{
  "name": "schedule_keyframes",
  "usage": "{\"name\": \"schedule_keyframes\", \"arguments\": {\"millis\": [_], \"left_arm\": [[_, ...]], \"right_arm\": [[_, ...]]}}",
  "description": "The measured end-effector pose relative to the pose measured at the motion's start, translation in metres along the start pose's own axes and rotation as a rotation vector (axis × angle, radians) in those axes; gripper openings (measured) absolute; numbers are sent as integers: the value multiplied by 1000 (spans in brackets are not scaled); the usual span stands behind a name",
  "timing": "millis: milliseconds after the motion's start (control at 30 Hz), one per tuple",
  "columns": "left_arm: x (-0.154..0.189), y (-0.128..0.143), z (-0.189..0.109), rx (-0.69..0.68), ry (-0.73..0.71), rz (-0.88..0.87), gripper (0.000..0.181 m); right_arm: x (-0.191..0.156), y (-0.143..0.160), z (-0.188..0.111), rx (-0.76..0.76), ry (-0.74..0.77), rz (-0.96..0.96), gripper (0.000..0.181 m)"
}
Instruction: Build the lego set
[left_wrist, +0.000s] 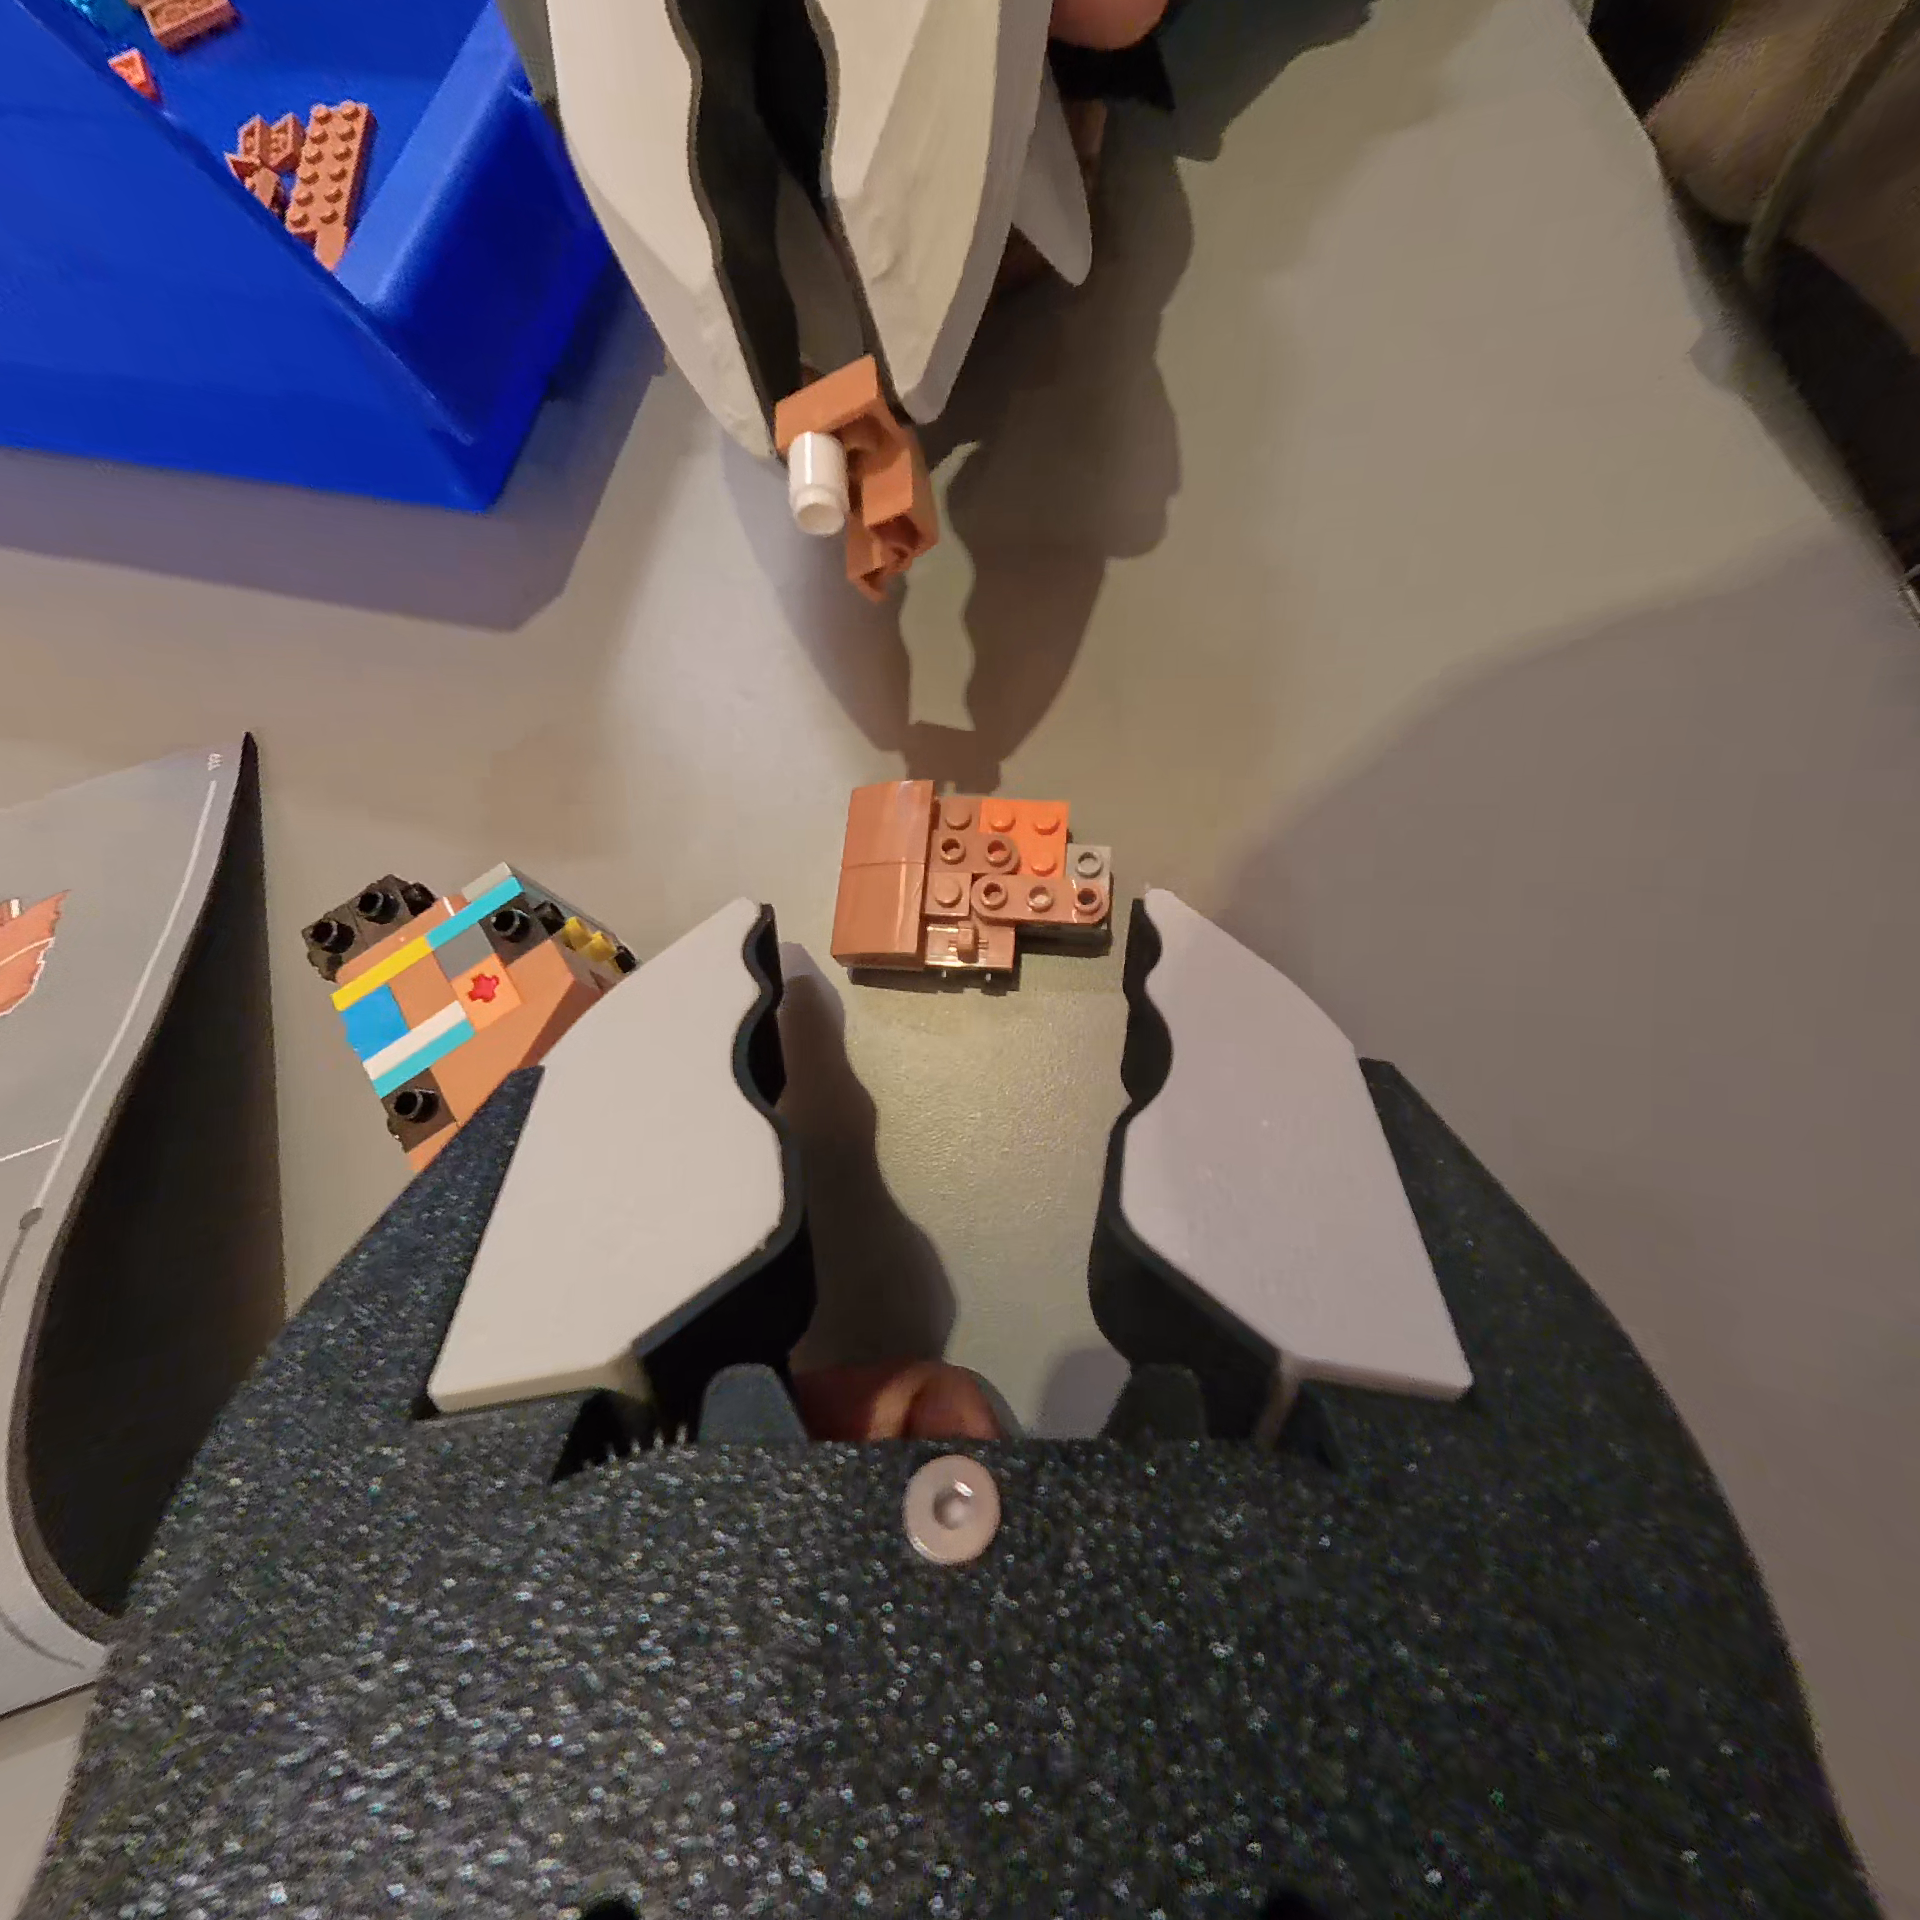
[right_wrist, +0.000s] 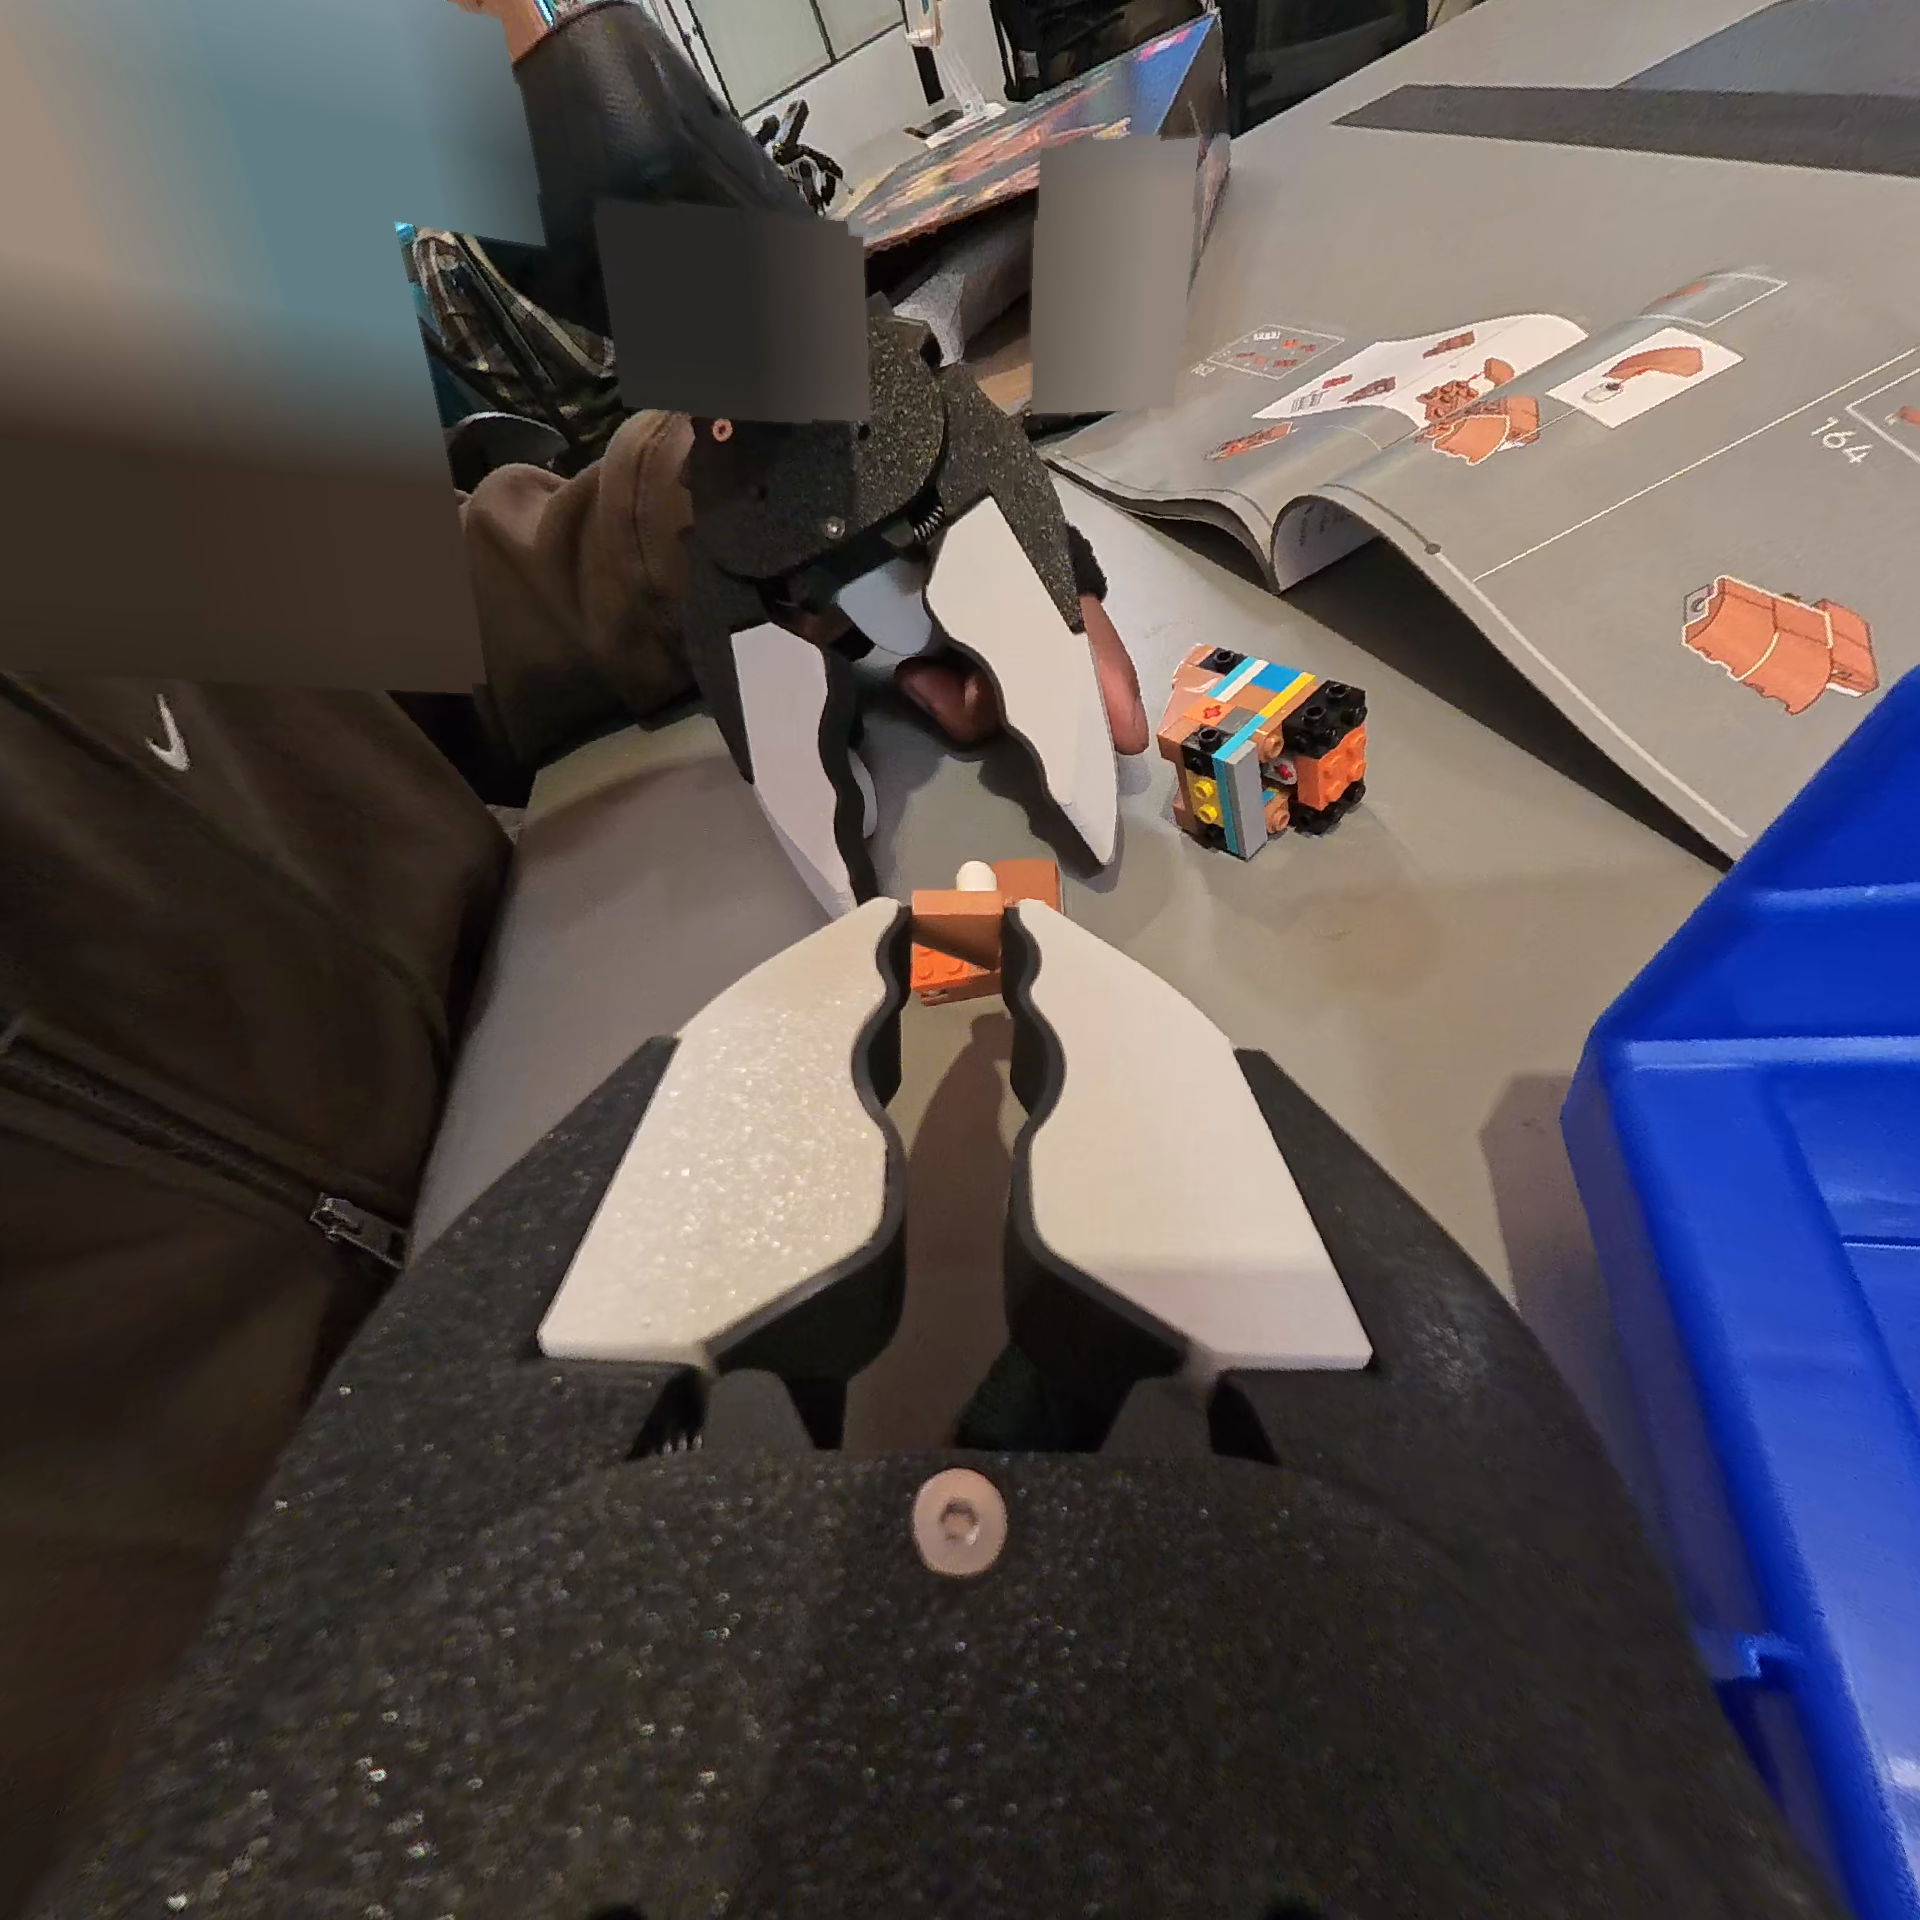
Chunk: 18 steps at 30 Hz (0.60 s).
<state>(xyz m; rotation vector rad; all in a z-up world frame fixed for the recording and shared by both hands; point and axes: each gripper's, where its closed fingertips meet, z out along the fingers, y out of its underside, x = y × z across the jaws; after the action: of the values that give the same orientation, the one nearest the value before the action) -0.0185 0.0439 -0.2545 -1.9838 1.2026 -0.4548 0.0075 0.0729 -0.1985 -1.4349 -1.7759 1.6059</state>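
The left gripper hangs with its fingers spread apart and empty, the flat brown and orange stud-topped lego assembly lying on the grey table just beyond their tips. The right gripper pinches a small brown brick piece with a white round peg above the table. A multicoloured blocky lego build sits left of the flat assembly, beside the open grey instruction booklet. The blue plastic bin holds loose brown bricks.
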Motion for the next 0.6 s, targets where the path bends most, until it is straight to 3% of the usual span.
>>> {"name": "schedule_keyframes", "arguments": {"millis": [600], "left_arm": [[4,2,5,-42,84,-24,59]], "right_arm": [[-1,12,9,-105,12,0,16]]}}
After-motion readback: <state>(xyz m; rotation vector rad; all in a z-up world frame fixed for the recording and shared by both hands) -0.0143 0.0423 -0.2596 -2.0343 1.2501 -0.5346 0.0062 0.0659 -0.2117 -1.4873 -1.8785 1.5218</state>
